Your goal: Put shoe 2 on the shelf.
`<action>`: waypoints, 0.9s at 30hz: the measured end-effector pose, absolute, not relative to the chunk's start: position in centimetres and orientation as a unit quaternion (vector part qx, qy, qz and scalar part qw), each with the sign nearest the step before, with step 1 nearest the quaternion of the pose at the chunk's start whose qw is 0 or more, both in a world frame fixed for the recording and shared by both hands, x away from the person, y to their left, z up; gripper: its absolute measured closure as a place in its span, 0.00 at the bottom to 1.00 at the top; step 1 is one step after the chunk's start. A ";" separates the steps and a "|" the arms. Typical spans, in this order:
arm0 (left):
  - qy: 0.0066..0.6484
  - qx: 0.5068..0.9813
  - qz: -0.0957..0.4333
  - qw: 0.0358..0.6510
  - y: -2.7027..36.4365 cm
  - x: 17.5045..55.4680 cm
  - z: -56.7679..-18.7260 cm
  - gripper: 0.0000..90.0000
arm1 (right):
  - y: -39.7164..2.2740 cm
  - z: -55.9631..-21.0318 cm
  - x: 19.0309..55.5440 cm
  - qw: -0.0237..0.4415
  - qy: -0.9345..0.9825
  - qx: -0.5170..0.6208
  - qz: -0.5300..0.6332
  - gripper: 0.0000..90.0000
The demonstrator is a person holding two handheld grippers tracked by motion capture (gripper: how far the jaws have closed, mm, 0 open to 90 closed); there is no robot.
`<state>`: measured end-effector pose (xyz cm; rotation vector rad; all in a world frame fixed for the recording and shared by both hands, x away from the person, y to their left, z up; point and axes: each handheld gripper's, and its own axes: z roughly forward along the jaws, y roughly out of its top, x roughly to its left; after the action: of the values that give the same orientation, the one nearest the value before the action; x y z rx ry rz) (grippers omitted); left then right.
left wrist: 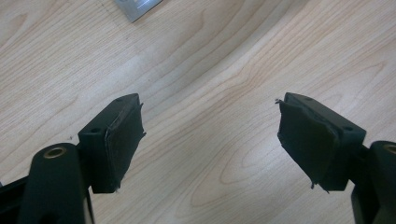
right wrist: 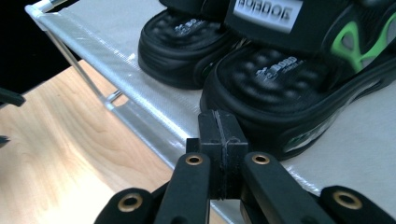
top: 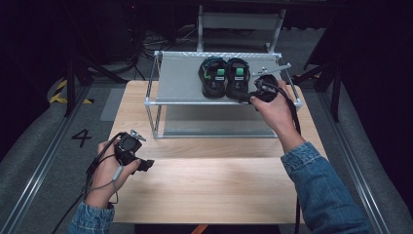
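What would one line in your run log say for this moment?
left gripper: open, over bare wooden table | right gripper: shut, empty, at heel of right sandal | sandals: pair on rack shelf

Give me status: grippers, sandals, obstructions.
Left gripper open over bare table. Right gripper shut, empty, at right sandal's heel. Both sandals on rack shelf. Nothing in the way.
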<state>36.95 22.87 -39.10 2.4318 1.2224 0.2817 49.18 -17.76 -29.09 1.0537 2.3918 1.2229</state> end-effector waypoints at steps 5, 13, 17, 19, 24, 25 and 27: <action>0.439 0.869 0.103 0.202 23.0 37.0 -39.0 0.25 | -18.6 -28.0 47.8 0.134 0.819 0.349 0.434 0.98; 0.435 0.871 0.103 0.203 22.9 37.1 -38.9 0.25 | -20.0 -26.7 44.9 0.160 0.822 0.336 0.431 0.79; 0.434 0.872 0.103 0.203 22.7 37.3 -38.8 0.25 | -21.4 -26.5 43.1 0.174 0.824 0.335 0.423 0.73; 0.431 0.873 0.104 0.202 22.7 37.5 -38.7 0.25 | -22.1 -26.6 42.5 0.177 0.823 0.337 0.421 0.70; 0.432 0.874 0.100 0.200 22.5 37.9 -38.8 0.25 | -24.3 -27.4 41.0 0.171 0.818 0.352 0.422 0.65; 0.430 0.875 0.101 0.200 22.5 38.0 -38.8 0.25 | -24.6 -27.6 40.8 0.168 0.817 0.357 0.421 0.64; 0.429 0.875 0.100 0.200 22.4 38.1 -38.9 0.25 | -25.4 -28.1 40.4 0.169 0.814 0.364 0.420 0.62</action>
<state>38.11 22.42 -38.87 2.4474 1.1990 0.2807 40.42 -25.38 -28.11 1.0338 2.3147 1.1935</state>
